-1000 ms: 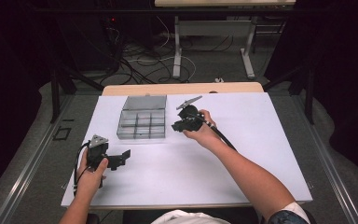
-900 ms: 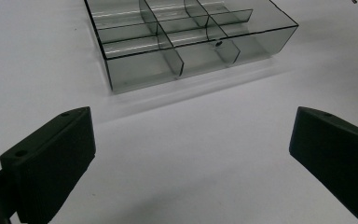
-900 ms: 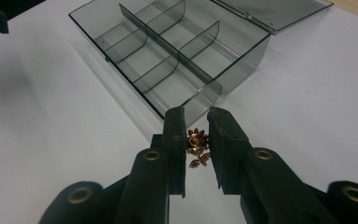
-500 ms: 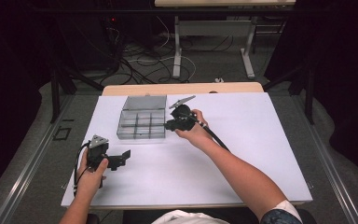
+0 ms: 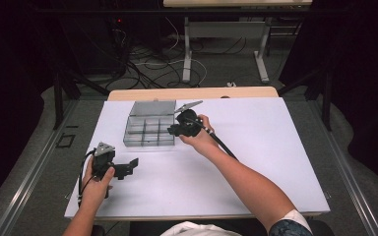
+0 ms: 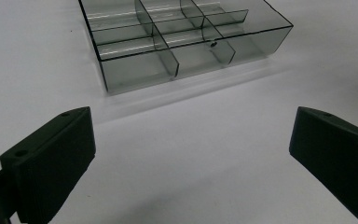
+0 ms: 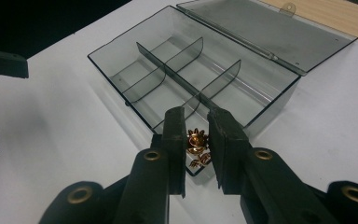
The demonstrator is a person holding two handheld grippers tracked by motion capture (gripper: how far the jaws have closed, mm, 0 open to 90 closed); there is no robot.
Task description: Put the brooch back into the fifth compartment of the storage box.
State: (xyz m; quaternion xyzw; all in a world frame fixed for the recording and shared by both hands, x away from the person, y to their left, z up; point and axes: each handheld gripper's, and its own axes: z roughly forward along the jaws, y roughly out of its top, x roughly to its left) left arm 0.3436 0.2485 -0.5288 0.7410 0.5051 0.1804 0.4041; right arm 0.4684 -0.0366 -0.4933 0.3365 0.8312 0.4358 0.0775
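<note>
The right gripper (image 7: 197,140), shut on a gold charm (image 7: 196,141), has slid left to the box (image 7: 121,60); release looks next. The left gripper (image 6: 191,154) waits open, empty.

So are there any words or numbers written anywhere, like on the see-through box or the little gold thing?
None to read: the clear box, its open lid, the small gold flower-shaped piece between the right gripper jaws, the left gripper and the white table carry no words, numbers or signs.
</note>
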